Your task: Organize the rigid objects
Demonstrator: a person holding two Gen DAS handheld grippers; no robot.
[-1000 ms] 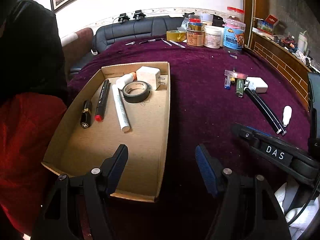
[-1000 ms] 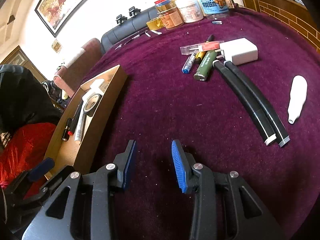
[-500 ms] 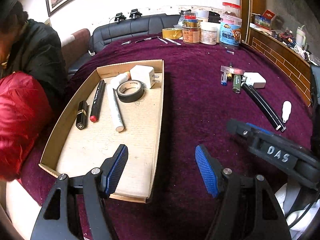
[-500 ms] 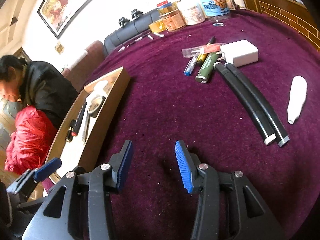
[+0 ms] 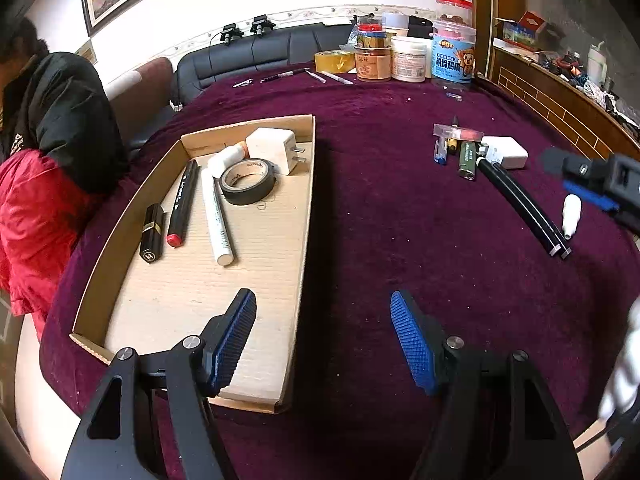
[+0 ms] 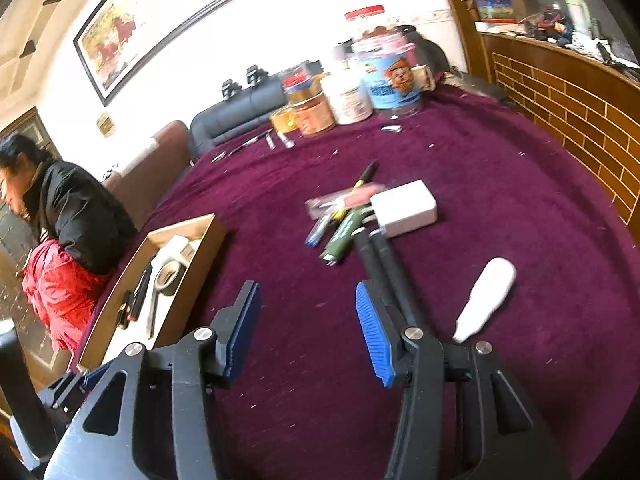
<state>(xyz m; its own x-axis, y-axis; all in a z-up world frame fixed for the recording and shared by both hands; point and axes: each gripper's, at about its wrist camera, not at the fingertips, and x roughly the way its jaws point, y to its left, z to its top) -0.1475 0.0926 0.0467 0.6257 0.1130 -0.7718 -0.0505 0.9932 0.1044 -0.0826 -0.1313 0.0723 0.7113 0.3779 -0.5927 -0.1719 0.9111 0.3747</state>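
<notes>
Interlocking-C logo on the black lipstick (image 5: 152,233) cap, Chinese characters on the blue-labelled jar (image 5: 453,60), other print illegible

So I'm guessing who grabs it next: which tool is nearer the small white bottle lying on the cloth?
Right. The right tool hovers just beside the white bottle; the left tool sits over by the cardboard tray.

We saw tape (image 5: 248,181), markers (image 5: 182,204) and a charger (image 5: 276,150) lying in the cardboard tray (image 5: 308,184); black pens (image 5: 520,206), a lighter (image 5: 467,160) and a white adapter (image 5: 505,153) lay loose nearby.
</notes>
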